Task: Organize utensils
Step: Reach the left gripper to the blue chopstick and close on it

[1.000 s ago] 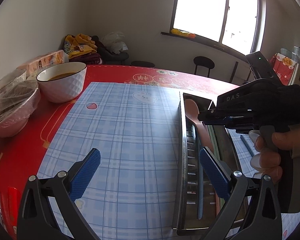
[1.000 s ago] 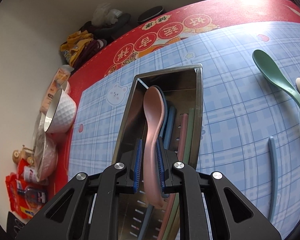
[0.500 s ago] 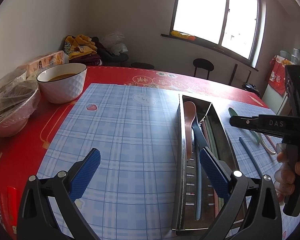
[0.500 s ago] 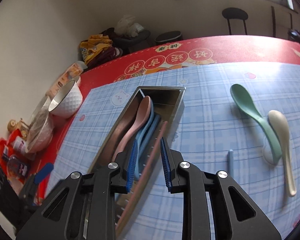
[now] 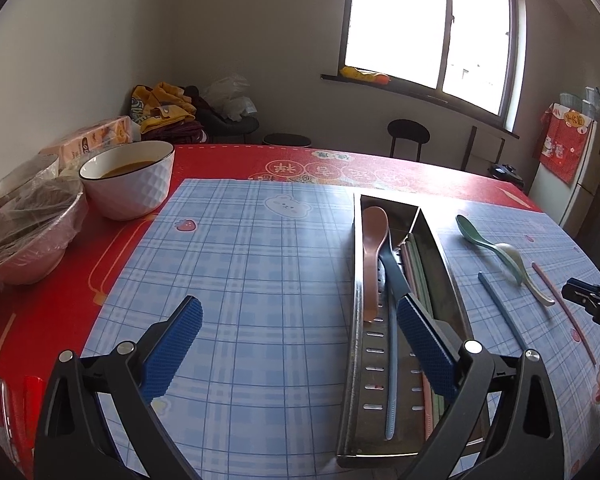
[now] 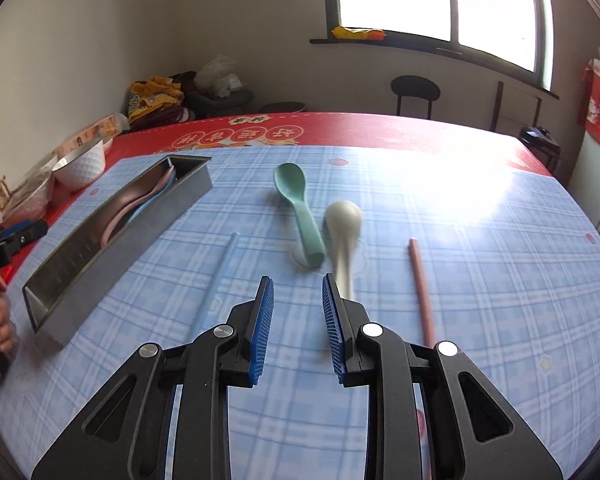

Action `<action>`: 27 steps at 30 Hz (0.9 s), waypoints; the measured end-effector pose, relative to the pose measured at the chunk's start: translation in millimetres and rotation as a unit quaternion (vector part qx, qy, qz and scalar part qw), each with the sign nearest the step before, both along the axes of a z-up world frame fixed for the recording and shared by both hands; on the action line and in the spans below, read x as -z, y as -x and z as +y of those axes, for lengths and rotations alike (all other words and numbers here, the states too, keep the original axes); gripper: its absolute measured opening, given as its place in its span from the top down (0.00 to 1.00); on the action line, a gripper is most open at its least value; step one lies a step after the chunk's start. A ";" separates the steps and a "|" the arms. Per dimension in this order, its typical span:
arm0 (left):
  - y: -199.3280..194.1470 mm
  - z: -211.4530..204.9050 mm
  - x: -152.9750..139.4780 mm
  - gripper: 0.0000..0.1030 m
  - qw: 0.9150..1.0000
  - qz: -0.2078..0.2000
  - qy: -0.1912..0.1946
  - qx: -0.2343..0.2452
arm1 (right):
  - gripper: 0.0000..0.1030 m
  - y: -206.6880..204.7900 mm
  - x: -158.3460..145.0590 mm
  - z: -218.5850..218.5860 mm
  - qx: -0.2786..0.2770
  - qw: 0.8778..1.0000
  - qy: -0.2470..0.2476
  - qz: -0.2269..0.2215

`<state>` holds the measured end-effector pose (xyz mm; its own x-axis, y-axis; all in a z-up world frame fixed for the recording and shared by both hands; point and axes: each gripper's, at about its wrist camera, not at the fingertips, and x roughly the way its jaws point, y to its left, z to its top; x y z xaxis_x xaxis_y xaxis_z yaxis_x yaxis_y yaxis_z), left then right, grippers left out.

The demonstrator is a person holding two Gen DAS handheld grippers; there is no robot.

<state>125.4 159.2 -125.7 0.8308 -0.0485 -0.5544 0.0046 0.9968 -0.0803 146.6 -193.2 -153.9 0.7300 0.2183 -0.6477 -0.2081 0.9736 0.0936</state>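
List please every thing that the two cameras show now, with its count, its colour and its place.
tray: 1, steel, on the mat's left part
pink spoon: 1, in the tray
blue utensils: at least 1, in the tray
green spoon: 1, on the mat right of the tray
cream spoon: 1, touching the green spoon's handle end
blue stick: 1, on the mat beside the tray
pink stick: 1, right of the cream spoon
mat: 1, blue plaid, on the red table
white bowl: 1, at the table's left edge
wrapped bowl: 1, near the white bowl
left gripper: open, empty
right gripper: open, empty
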 end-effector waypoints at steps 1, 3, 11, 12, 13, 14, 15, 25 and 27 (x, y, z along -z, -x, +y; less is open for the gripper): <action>3.5 -3.5 -4.0 0.16 1.000 -0.002 0.003 0.003 | 0.75 3.4 0.2 -8.6 0.005 1.000 0.000 -0.002; 8.0 -12.5 -12.3 0.19 1.000 0.001 0.016 0.007 | 0.75 10.3 0.6 -22.6 0.011 1.000 -0.001 -0.005; 19.3 -115.4 -36.9 0.23 0.995 -0.003 0.001 0.096 | 0.75 22.8 1.7 -70.5 0.037 0.999 -0.012 -0.014; 19.1 -130.4 -35.3 0.23 0.994 0.002 -0.005 0.108 | 0.75 23.3 3.5 -75.5 0.040 0.999 -0.014 -0.013; 18.6 -144.3 -32.9 0.23 0.993 0.007 -0.012 0.116 | 0.75 23.7 5.6 -80.3 0.043 0.999 -0.019 -0.011; 17.8 -157.2 -28.5 0.23 0.993 0.013 -0.022 0.119 | 0.75 24.0 7.2 -83.9 0.045 0.999 -0.027 -0.009; 16.4 -168.8 -24.1 0.23 0.992 0.020 -0.032 0.116 | 0.75 24.3 8.0 -86.9 0.047 0.998 -0.039 -0.008; -15.0 -225.5 18.5 0.33 0.986 0.085 -0.074 0.124 | 0.75 18.8 12.6 -92.3 0.036 0.997 -0.068 0.007; -23.8 -227.0 24.6 0.42 0.985 0.099 -0.069 0.121 | 0.75 18.2 13.4 -95.1 0.035 0.996 -0.078 0.009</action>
